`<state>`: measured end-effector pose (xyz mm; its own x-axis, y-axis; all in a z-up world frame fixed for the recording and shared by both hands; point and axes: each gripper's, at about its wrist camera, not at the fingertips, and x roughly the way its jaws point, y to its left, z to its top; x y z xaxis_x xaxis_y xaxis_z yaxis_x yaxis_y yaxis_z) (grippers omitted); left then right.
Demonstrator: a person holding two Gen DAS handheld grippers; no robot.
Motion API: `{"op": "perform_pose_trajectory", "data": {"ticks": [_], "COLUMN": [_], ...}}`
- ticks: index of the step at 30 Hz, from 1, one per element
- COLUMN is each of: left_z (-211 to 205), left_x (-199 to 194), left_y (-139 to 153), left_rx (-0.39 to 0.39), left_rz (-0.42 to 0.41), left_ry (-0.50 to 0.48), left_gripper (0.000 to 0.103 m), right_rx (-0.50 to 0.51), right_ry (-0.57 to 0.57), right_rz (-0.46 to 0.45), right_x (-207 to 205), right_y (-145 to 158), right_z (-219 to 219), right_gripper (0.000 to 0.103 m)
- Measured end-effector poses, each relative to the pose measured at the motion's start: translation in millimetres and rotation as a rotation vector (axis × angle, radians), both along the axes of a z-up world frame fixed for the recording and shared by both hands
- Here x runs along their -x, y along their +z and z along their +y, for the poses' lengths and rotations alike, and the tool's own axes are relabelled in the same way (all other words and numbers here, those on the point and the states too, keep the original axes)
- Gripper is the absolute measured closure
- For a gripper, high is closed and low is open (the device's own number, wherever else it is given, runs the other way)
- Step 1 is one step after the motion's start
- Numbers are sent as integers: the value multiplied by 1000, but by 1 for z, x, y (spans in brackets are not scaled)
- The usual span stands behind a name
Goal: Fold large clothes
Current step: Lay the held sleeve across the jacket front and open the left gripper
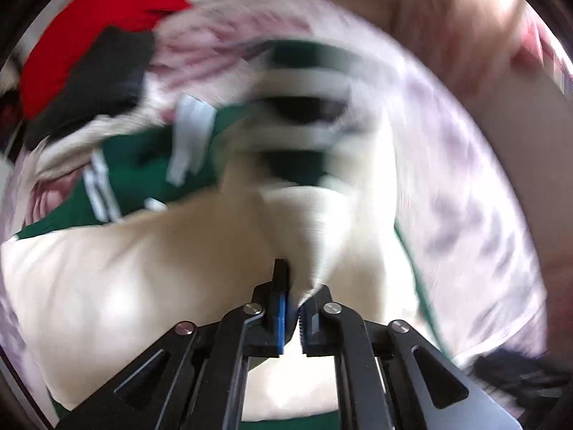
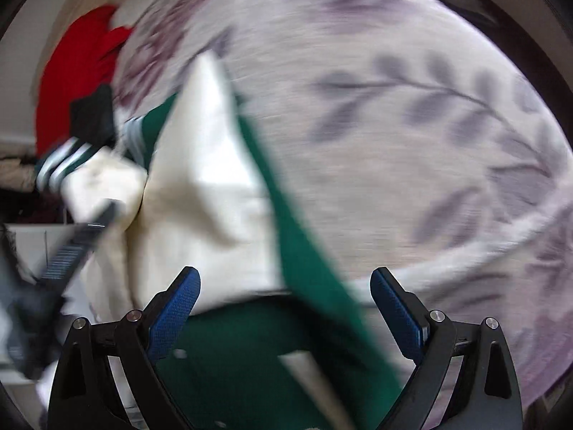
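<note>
A large cream and green jacket with white-striped cuffs [image 1: 150,251] lies spread on a floral bedsheet [image 1: 465,186]. My left gripper [image 1: 292,297] is shut on a fold of its cream fabric, which rises from between the blue pads. The frame is motion-blurred. In the right wrist view the same jacket [image 2: 200,193] lies ahead, its green edge [image 2: 293,251] running between the fingers. My right gripper [image 2: 284,279] is open and holds nothing, just above the green part. The other gripper [image 2: 82,236] shows at the left, gripping cream cloth.
A red garment [image 1: 89,25] and a dark garment [image 1: 104,79] lie piled at the far left of the bed; both also show in the right wrist view [image 2: 75,71]. The floral sheet [image 2: 412,143] fills the right side.
</note>
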<state>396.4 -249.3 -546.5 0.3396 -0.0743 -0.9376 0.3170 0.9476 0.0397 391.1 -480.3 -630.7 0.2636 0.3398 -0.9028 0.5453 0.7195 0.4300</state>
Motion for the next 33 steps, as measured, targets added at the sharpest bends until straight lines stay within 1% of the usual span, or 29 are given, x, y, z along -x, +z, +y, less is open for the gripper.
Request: {"op": "perform_pose_trajectory", "data": {"ticks": [1, 2, 3, 4, 5, 6, 7, 9, 11, 12, 14, 16, 17, 18, 19, 21, 22, 23, 24, 25, 26, 29, 31, 32, 33], "left_z": [-12, -19, -21, -18, -14, -8, -6, 14, 38, 58, 93, 143, 171, 204, 225, 286, 306, 326, 344, 354, 361, 371, 370, 369, 368], "left_x": [4, 8, 12, 16, 18, 20, 19, 31, 45, 52, 51, 53, 46, 42, 37, 18, 11, 1, -11, -19, -26, -40, -46, -46, -44], "left_y": [-11, -18, -18, -11, -7, -1, 9, 29, 50, 62, 74, 81, 80, 74, 68, 43, 30, 19, 4, -6, -13, -24, -28, -32, -34], "left_rx": [-49, -92, -117, -114, -95, -52, -11, 58, 91, 97, 101, 68, 55, 25, 2, -45, -56, -38, -13, -24, -30, 23, 42, 63, 78], "left_rz": [21, 23, 10, -4, 4, 40, 58, 51, 53, 43, 29, 8, 8, 10, 13, 28, 43, 57, 90, 113, 122, 152, 175, 195, 209], "left_ry": [-37, -66, -78, -88, -91, -90, -81, -31, 13, 54, 141, 282, 352, 435, 487, 612, 648, 672, 692, 700, 691, 632, 581, 554, 534], "left_gripper": [93, 93, 91, 82, 71, 33, 10, 10, 10, 10, 10, 10, 10, 10, 10, 10, 10, 7, 8, 8, 8, 7, 0, 0, 0], "right_rx": [9, 11, 11, 8, -2, -10, -22, -28, -69, -91, -136, -148, -157, -159, -151, -131, -109, -91, -78, -48, -61, -107, -70, -43, -19], "right_ry": [-19, -32, -40, -51, -62, -69, -75, -81, -85, -86, -73, -34, 12, 50, 78, 171, 212, 253, 271, 279, 263, 211, 190, 166, 121], "right_rz": [18, 28, 34, 38, 37, 32, 23, 12, -21, -33, -64, -90, -119, -133, -140, -141, -119, -102, -93, -59, -36, -30, 0, 38, 90], "right_x": [10, 18, 23, 29, 35, 37, 40, 39, 31, 20, -3, -37, -64, -85, -100, -142, -157, -170, -176, -178, -173, -145, -126, -118, -113], "right_y": [-3, -5, -6, -6, -5, -4, -1, 6, 14, 19, 23, 26, 26, 25, 25, 17, 11, 5, 4, 4, 7, 25, 32, 27, 13], "right_z": [-16, -28, -37, -46, -56, -61, -69, -73, -78, -76, -71, -55, -44, -35, -28, 1, 13, 26, 34, 40, 46, 51, 51, 48, 41], "right_gripper": [6, 6, 6, 6, 6, 6, 6, 6, 6, 6, 6, 6, 6, 6, 6, 6, 8, 35, 97, 99, 100, 100, 100, 100, 100]}}
